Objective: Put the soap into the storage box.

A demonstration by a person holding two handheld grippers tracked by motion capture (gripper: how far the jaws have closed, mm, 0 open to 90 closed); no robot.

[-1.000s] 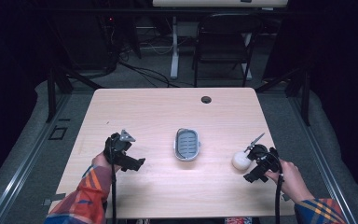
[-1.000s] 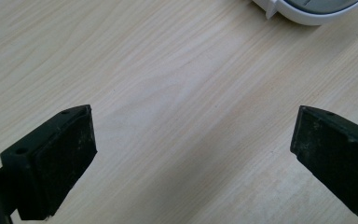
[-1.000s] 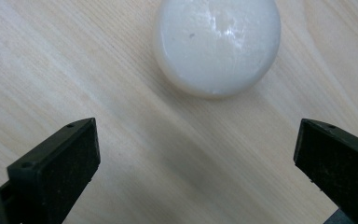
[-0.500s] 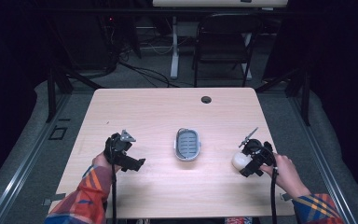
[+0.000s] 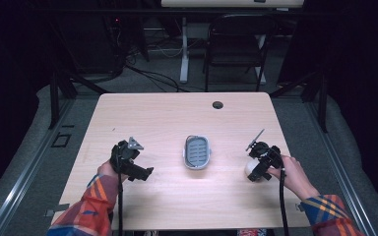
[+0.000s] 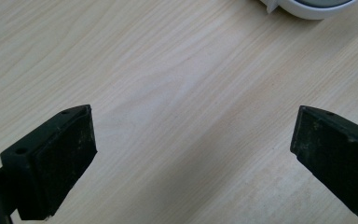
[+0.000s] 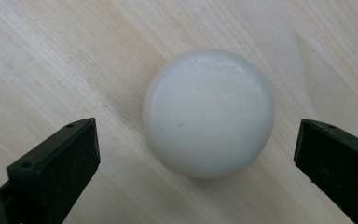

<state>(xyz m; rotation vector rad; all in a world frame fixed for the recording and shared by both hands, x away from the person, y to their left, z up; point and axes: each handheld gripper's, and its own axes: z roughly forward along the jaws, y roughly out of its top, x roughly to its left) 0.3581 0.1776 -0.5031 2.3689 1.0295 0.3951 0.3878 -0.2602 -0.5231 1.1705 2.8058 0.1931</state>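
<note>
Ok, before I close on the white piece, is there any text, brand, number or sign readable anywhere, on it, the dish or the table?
None can be read.
White rounded soap: plain, no print or embossing.
Soap dish: no label; the ribbed grey inside carries no writing.
Table: bare wood grain, no sticker or mark.
Right tool and left tool: black, with small holes and no lettering.

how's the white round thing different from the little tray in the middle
The white round object is a smooth, plain solid; the tray is an open oval dish with a grey ridged inside. The object lies between the open jaws of the right hand-held gripper; the tray sits apart from both. Both rest on the table.
</note>
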